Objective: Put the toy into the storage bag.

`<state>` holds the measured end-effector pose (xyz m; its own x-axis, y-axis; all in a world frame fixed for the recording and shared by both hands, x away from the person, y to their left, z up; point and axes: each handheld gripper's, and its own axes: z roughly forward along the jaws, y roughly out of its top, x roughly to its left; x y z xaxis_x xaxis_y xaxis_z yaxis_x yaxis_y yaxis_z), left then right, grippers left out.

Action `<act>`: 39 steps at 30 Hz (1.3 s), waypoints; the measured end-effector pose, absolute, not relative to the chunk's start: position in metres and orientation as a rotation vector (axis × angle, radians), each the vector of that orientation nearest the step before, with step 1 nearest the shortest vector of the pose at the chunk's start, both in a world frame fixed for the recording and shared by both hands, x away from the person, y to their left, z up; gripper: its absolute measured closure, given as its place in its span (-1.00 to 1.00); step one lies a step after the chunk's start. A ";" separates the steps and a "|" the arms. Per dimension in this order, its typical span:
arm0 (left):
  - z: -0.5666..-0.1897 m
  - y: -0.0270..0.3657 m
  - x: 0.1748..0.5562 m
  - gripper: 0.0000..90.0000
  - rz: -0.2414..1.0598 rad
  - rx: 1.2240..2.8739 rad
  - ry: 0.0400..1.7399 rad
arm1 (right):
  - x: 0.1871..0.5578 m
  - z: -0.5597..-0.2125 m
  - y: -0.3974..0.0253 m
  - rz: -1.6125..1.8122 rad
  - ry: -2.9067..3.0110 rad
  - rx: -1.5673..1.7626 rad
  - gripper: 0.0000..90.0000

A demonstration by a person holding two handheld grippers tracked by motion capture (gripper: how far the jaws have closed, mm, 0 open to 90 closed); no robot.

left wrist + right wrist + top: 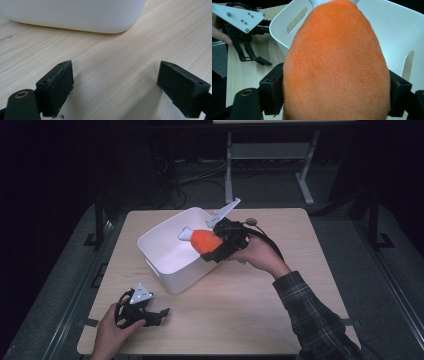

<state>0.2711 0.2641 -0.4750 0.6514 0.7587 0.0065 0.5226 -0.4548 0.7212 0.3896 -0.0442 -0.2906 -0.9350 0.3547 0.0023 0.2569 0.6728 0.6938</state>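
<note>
My right gripper [214,249] clamps orange plush drumstick [204,240] by fat end, white bone tip leading, held above white bin [165,251] rim for drop inside. My left gripper [156,314] rests wide, nothing between jaws, on counter [280,285], clear of bin.

The high view is dim around the edges, the room beyond the table [280,285] nearly black, while the tabletop is evenly lit from above. The white bin [170,251] is the brightest thing and its inside is nearly washed out. Soft shadows lie beside it. In the left gripper view, the nearest wood grain is blurred. In the right gripper view, the orange plush toy [335,65] looks soft and slightly out of focus.
</note>
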 end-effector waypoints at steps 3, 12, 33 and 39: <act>-0.475 0.264 0.271 -0.72 0.430 2.162 0.990 | 0.393 -0.290 -0.039 1.107 2.752 0.486 -0.53; -0.475 0.264 0.271 -0.72 0.429 2.164 0.990 | 0.403 -0.288 -0.024 1.103 2.767 0.476 -0.53; -0.475 0.264 0.271 -0.72 0.426 2.168 0.988 | 0.427 -0.281 0.025 1.056 2.809 0.373 -0.53; -0.475 0.264 0.271 -0.72 0.426 2.168 0.989 | 0.430 -0.283 0.040 1.040 2.822 0.349 -0.53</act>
